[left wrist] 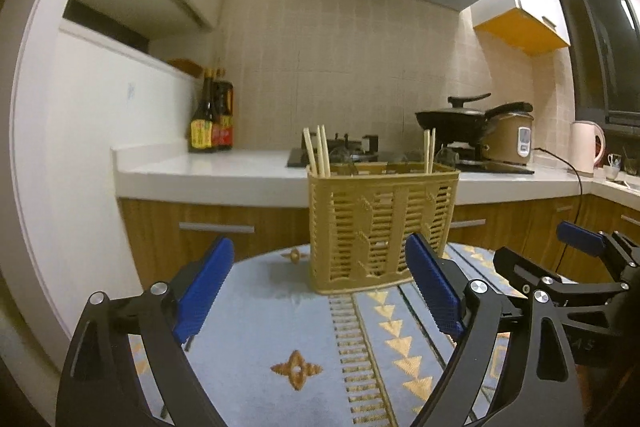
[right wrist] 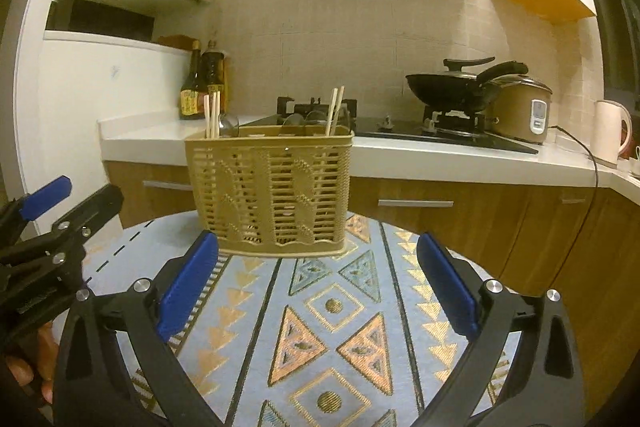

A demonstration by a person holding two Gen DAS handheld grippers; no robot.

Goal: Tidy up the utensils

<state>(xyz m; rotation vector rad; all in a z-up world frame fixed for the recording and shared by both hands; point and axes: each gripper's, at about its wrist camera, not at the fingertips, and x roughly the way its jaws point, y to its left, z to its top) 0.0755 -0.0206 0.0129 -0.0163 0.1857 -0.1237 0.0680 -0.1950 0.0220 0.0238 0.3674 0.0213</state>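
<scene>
Left wrist view: left gripper and right gripper gape empty. Just ahead stands the light, stiff holder; thin chopsticks, probably slippery, want gripping mid-shaft.

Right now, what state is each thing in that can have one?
Left gripper: open, empty.
Right gripper: open, empty.
Utensil basket: upright on the patterned cloth.
Chopsticks: standing at both ends of the basket.
Wok: on the stove, lidded.
Rice cooker: closed.
</scene>
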